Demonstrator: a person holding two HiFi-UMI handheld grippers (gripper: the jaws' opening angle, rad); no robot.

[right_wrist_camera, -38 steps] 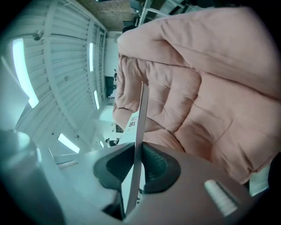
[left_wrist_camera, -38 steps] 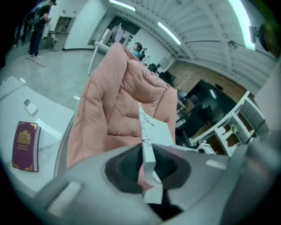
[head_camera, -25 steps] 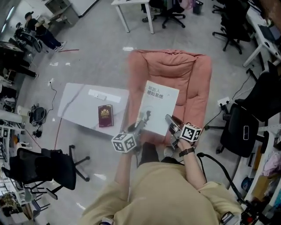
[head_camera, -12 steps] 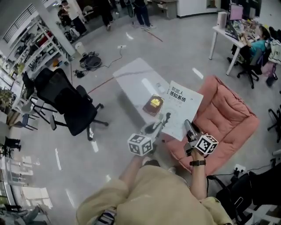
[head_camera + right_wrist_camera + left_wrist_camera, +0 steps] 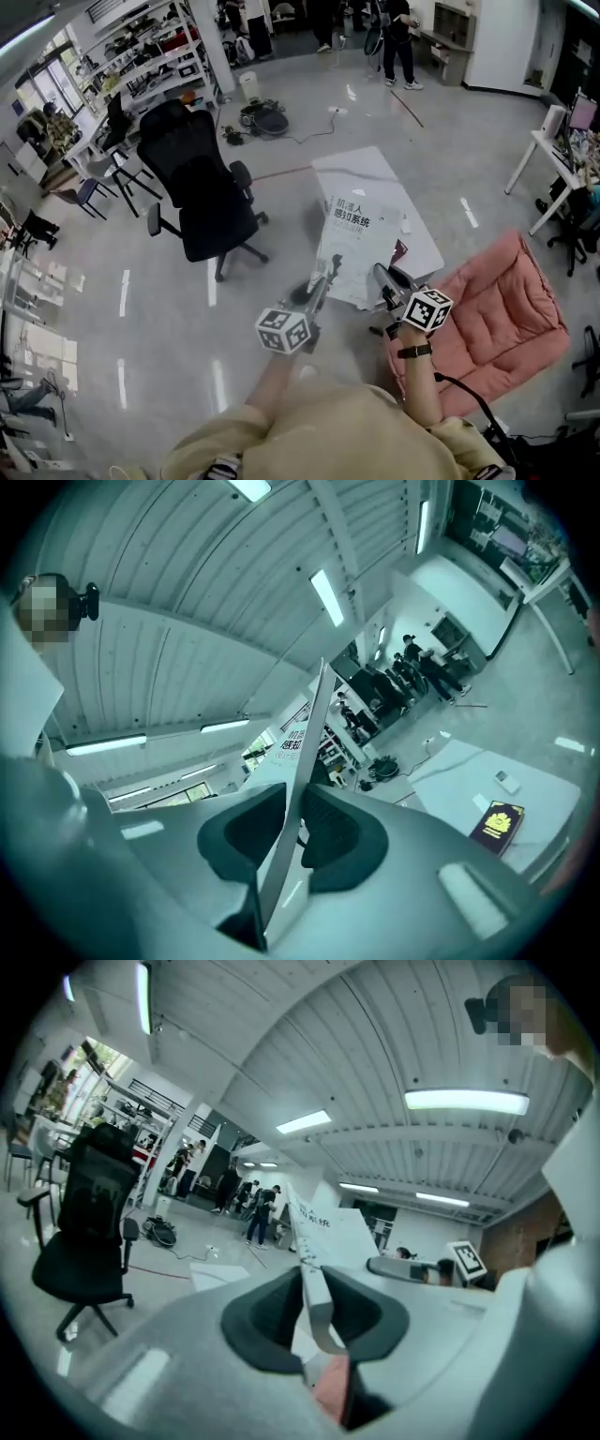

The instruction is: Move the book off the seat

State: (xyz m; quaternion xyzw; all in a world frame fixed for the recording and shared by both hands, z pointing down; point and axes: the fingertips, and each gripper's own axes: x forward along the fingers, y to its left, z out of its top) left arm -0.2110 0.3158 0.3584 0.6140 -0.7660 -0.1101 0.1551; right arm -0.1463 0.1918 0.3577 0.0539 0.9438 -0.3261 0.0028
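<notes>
A large white book (image 5: 352, 236) with dark print on its cover is held up in the air, over the near edge of the white low table (image 5: 361, 173). My left gripper (image 5: 328, 269) is shut on its lower left edge and my right gripper (image 5: 382, 276) on its lower right edge. In the left gripper view the book (image 5: 330, 1232) stands edge-on between the pads of the left gripper (image 5: 314, 1290). The right gripper view shows the book (image 5: 306, 747) as a thin sheet clamped in the right gripper (image 5: 294, 829). The pink seat (image 5: 497, 309) lies at the right with nothing on it.
A small maroon book (image 5: 497, 825) lies on the white table (image 5: 450, 771); in the head view the maroon book (image 5: 399, 251) peeks out beside the held one. A black office chair (image 5: 202, 192) stands left of the table. Shelves, desks and people fill the far room.
Both grippers have carried the book up and off the pink seat, leftwards to over the white table. The head view has swung from the seat towards the table and the room.
</notes>
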